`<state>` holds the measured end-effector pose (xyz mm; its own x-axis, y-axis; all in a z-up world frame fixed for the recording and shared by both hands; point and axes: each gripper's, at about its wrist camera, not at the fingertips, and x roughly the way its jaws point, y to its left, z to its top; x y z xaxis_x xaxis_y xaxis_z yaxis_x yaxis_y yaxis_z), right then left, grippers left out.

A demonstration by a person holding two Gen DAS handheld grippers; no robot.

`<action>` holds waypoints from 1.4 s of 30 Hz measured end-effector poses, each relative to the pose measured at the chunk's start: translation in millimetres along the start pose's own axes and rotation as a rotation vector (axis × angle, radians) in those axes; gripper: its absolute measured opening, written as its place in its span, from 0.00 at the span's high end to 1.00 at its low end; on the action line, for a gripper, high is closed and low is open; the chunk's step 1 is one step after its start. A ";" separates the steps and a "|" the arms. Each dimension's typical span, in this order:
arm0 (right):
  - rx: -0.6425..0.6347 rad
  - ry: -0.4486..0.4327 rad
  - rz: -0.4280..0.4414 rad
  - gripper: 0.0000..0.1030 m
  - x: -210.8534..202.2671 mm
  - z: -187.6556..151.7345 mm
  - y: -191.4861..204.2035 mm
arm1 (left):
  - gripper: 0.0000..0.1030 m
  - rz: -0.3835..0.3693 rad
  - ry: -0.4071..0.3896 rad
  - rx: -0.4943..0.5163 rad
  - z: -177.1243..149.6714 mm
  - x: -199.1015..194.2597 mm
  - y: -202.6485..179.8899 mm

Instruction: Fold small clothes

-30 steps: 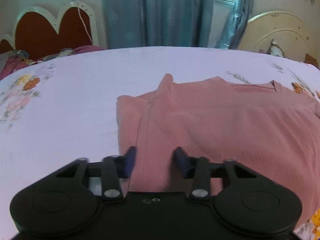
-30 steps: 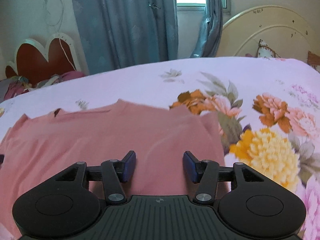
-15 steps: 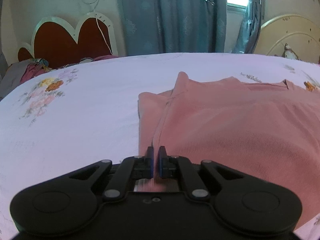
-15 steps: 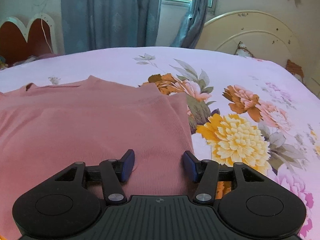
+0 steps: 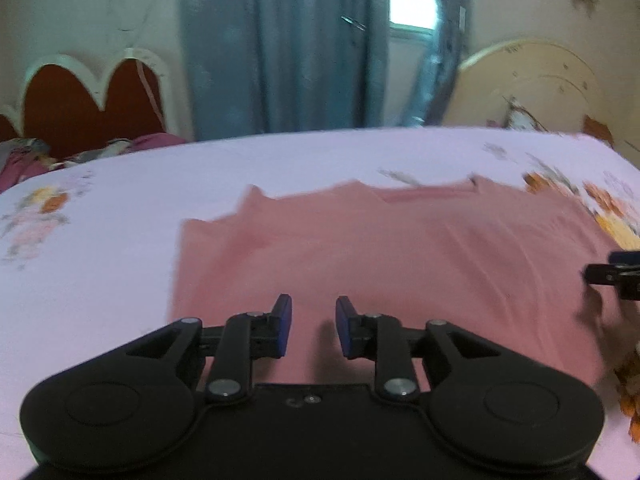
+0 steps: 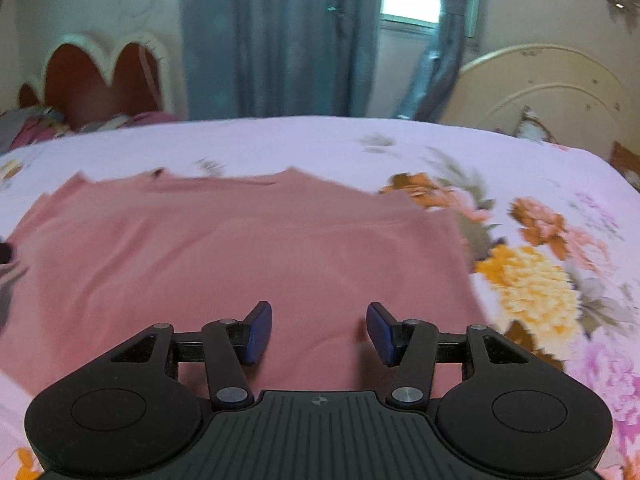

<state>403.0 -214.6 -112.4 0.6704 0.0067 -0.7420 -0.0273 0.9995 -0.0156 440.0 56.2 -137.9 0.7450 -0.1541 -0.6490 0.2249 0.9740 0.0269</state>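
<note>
Pink ribbed top [image 5: 400, 256] lies flat on the floral bedsheet [image 5: 120, 240], spread sideways across the bed, its neckline toward the far edge by the curtains and its hem toward the near edge, where both tools hover. Its long axis runs left to right between the 2 grippers.

Left gripper [image 5: 313, 330] hangs over the hem a little inside the garment's left side edge; its blue pads are parting, with only a narrow gap and no cloth between them. Right gripper [image 6: 319, 330] hangs over the hem nearer the right side edge, jaws spread wider and likewise empty, fabric showing below the gap. In the left wrist view the right gripper's tip shows at the right margin, so the 2 tools are fairly near each other over the same hem.

As I judge it, each hand is nearest its own hem corner, left for left and right for right. A fold toward the neckline would need both to drop onto the hem and pinch it. Both views are blurred, so fine creases cannot be read.
</note>
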 end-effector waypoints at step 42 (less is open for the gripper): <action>-0.098 -0.008 0.167 0.49 7.9 22.9 35.7 | 0.61 0.160 0.100 -0.103 -23.8 1.6 11.7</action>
<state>424.3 -178.2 -103.4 0.6568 0.1725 -0.7341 -0.2101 0.9768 0.0415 428.9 71.3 -156.8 0.6989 0.0161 -0.7150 0.0396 0.9973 0.0611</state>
